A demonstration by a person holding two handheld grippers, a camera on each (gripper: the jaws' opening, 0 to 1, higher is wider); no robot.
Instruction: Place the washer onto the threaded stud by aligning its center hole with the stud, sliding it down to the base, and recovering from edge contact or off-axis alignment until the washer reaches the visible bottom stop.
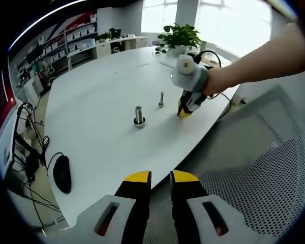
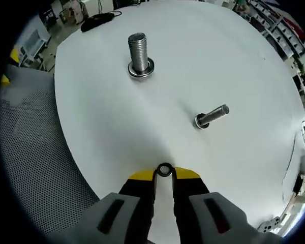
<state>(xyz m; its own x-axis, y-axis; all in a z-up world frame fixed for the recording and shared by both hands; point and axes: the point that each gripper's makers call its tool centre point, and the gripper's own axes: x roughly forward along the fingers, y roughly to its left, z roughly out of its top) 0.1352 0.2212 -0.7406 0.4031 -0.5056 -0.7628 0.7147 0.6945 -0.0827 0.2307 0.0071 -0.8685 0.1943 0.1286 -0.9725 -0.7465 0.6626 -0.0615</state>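
Presently, 1 washer: a small metal ring pinched between the yellow tips of the right gripper, low in the right gripper view, over the near part of the white table.

1 thin stud: standing on the table at about 1 o'clock from the washer, leaning in this view, well apart from it. The same stud appears upright in the left gripper view.

1 thick bolt: threaded, upright at about 11 o'clock from the washer, with a ring already at its base; also seen in the left gripper view.

Right gripper, in the left gripper view: held by a person's hand, tips down beside the thin stud, at its 3 o'clock.

Left gripper: jaws nearly together with a narrow gap, grasping nothing, held off the table edge above a mesh chair.

1 black mouse: at 9 o'clock of the left gripper.

1 potted plant: at the table's far end.
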